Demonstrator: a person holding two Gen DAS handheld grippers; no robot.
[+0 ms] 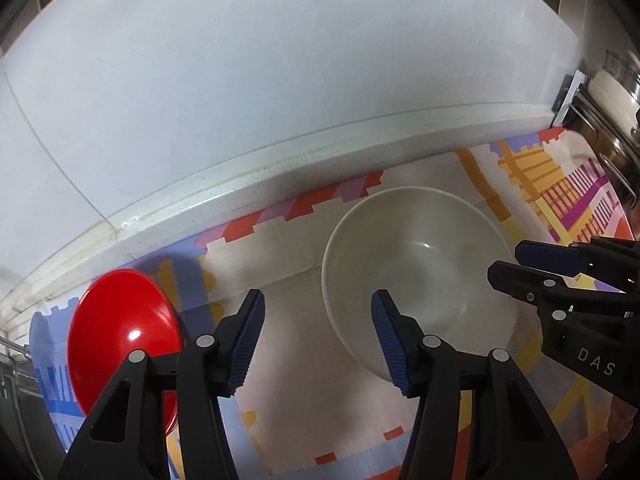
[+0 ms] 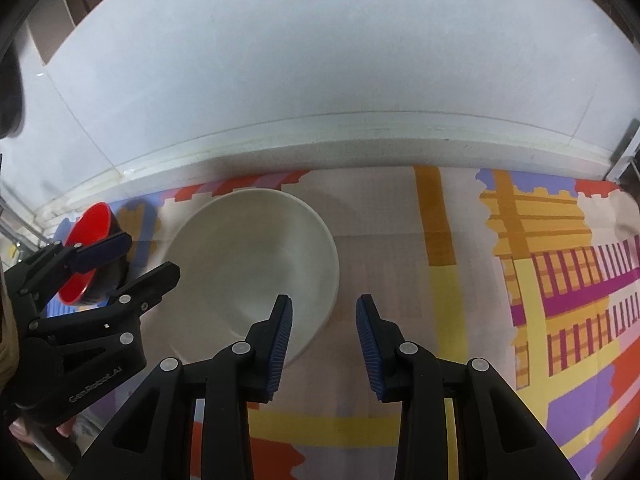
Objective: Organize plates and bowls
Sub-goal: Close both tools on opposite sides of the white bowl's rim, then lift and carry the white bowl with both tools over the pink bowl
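A white bowl [image 1: 424, 264] [image 2: 248, 256] stands upright on a colourful patterned mat [image 1: 280, 360] [image 2: 400, 240]. A red bowl [image 1: 120, 336] [image 2: 86, 240] with a dark outside sits to its left, tilted. My left gripper [image 1: 318, 328] is open above the mat; its right finger overlaps the white bowl's left rim, and nothing is pressed between the pads. My right gripper [image 2: 323, 328] is open too, and its fingers straddle the bowl's right rim without touching it. Each gripper shows in the other's view: the right gripper [image 1: 516, 264], the left gripper [image 2: 132, 258].
A white ledge [image 1: 240, 184] and a white wall [image 2: 320, 60] run along the back of the mat. A metal rack with pots [image 1: 612, 92] stands at the far right. More metal bars [image 1: 12, 360] lie at the left edge.
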